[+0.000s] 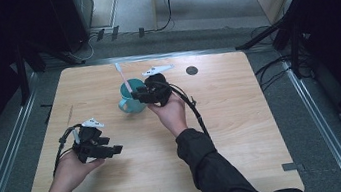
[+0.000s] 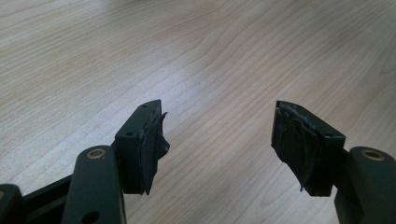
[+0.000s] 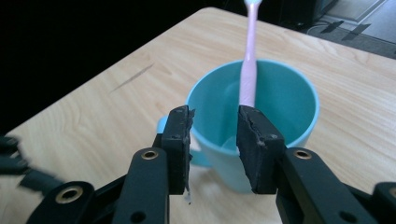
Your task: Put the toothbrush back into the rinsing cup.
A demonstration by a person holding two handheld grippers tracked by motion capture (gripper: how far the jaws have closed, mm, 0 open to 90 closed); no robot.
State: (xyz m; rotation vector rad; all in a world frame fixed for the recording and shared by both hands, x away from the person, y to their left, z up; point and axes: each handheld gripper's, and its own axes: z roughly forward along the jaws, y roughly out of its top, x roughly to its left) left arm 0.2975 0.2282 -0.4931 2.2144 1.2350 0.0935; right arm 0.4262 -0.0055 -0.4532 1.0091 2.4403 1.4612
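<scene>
Jaws on your right gripper (image 3: pixel 214 119) stand partly apart, with nothing pressed between the pads. They sit just at the near rim of the teal cup (image 3: pixel 280 100), one pad outside the wall and the other over the opening, so the rim falls in the gap without being pinched.

The cup stands upright on the wooden surface (image 1: pixel 244 131), toward the far middle of it in the high view, with its handle turned to the left there. A pink toothbrush (image 3: pixel 249 70) stands inside, its lower end down in the cup and its stem leaning against the far wall, rising well above the rim. In the right gripper view the stem passes just beyond the right pad; whether it touches that pad is hard to say from this angle, though it looks clear of it.

Your right hand (image 1: pixel 173 111) holds the gripper right beside the cup on its right in the high view.

Your left gripper (image 1: pixel 115 149) rests low over the near left part of the surface, well apart from the cup. Its jaws are wide apart and hold nothing; bare wood lies between them in the left gripper view.
</scene>
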